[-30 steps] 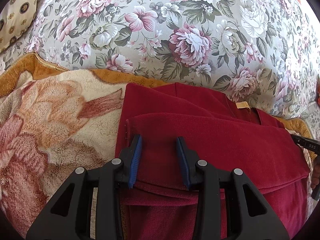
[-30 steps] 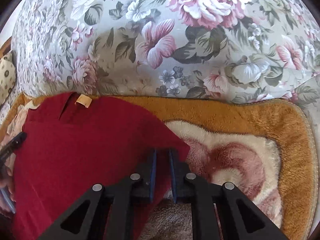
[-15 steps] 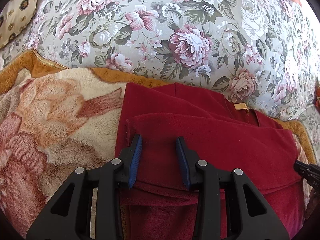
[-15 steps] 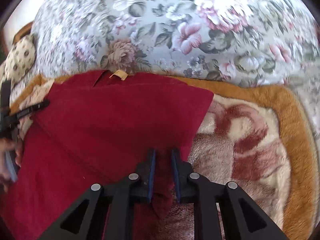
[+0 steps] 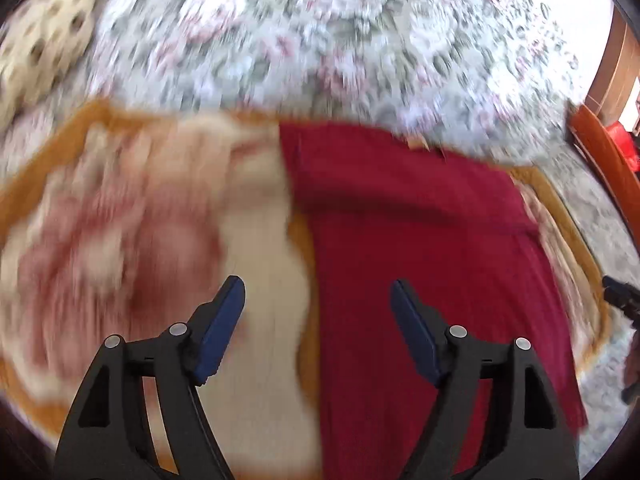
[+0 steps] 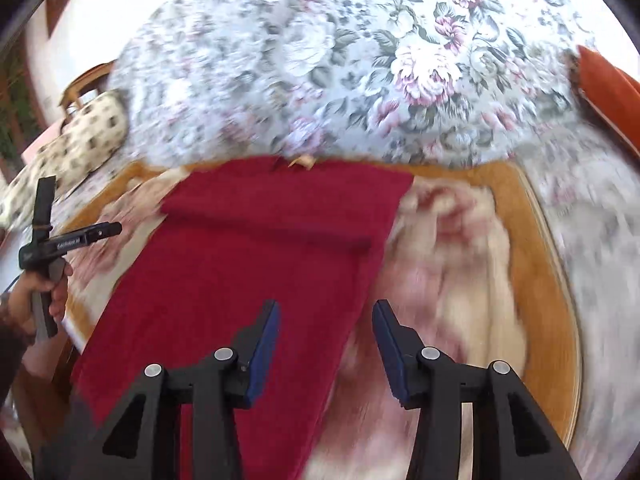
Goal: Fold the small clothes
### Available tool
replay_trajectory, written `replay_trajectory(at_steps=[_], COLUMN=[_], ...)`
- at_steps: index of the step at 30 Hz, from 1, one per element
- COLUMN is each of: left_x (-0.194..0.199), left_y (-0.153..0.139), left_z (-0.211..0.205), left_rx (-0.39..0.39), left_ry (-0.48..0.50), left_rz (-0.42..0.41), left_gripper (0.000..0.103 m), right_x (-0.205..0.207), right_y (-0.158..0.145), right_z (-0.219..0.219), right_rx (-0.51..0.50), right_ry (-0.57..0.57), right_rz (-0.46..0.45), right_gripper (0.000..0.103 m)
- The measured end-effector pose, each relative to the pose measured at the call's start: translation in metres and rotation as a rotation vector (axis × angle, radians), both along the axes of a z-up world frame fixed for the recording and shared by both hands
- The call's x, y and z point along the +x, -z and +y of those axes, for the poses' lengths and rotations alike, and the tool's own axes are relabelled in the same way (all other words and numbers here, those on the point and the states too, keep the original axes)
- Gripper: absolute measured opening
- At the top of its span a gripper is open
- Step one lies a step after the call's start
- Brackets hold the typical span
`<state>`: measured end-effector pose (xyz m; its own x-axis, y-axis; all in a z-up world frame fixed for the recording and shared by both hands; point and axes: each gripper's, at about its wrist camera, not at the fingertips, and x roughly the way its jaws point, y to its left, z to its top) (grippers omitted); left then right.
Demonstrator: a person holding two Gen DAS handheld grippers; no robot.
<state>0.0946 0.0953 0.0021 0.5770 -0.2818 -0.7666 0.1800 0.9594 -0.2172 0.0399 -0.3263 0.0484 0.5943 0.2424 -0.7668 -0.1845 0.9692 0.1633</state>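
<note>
Both views are smeared; the blanket [image 5: 120, 240] pattern is hard to make out. My left tool [image 5: 316, 300] and right tool [image 6: 326, 322] are opening, nothing between the pads, raised over the folded red garment [image 6: 256, 248] lying flat on the blanket.

A plush blanket [image 6: 460, 264] with an orange border and a pink flower pattern spreads out below and ahead of the gripper, blurred. Beyond it rises a grey cover [image 6: 400, 60] printed with pink roses. Far off to the gripper's left sits a cream cushion [image 6: 80, 140] with dark spots. Off to the right edge, an orange-red cushion [image 6: 608, 84] and brown wood [image 5: 616, 60].
</note>
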Motion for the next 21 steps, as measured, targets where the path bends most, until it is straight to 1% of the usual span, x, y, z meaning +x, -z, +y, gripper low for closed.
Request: replay_trajectory(at_steps=[2, 4, 6, 8, 10, 11, 14, 16, 18, 19, 21], left_x=[-0.041, -0.07, -0.098, -0.119, -0.126, -0.129, -0.128, -0.122, -0.112, -0.109, -0.107], left_y=[0.017, 0.031, 0.045, 0.052, 0.058, 0.061, 0.062, 0.064, 0.069, 0.073, 0.08], left_z=[0.01, 0.016, 0.018, 0.017, 0.019, 0.02, 0.02, 0.018, 0.015, 0.015, 0.017], left_rx=[-0.049, -0.103, -0.161, -0.174, -0.214, -0.24, -0.266, -0.313, -0.361, -0.398, -0.455], left_ry=[0.01, 0.013, 0.017, 0.026, 0.032, 0.035, 0.04, 0.056, 0.077, 0.085, 0.071], left_rz=[0.058, 0.109, 0.159, 0.173, 0.189, 0.195, 0.183, 0.195, 0.235, 0.254, 0.278], left_gripper=[0.076, 0.076, 0.076, 0.076, 0.076, 0.076, 0.076, 0.076, 0.076, 0.076, 0.076], right_x=[-0.04, -0.076, -0.096, -0.108, -0.116, -0.119, -0.119, -0.119, -0.117, -0.116, -0.116], right_y=[0.01, 0.025, 0.04, 0.051, 0.063, 0.071, 0.087, 0.087, 0.084, 0.082, 0.08], right_z=[0.002, 0.007, 0.006, 0.003, -0.002, -0.007, -0.011, -0.009, -0.003, 0.001, 0.006], right_rx=[0.036, 0.082, 0.139, 0.171, 0.235, 0.295, 0.431, 0.447, 0.457, 0.465, 0.496], right_ry=[0.002, 0.0, 0.03, 0.077, 0.113, 0.143, 0.17, 0.166, 0.126, 0.107, 0.067], right_rz=[0.028, 0.087, 0.14, 0.156, 0.17, 0.193, 0.233, 0.223, 0.212, 0.207, 0.19], right_gripper=[0.046, 0.046, 0.046, 0.046, 0.046, 0.046, 0.046, 0.046, 0.046, 0.046, 0.045])
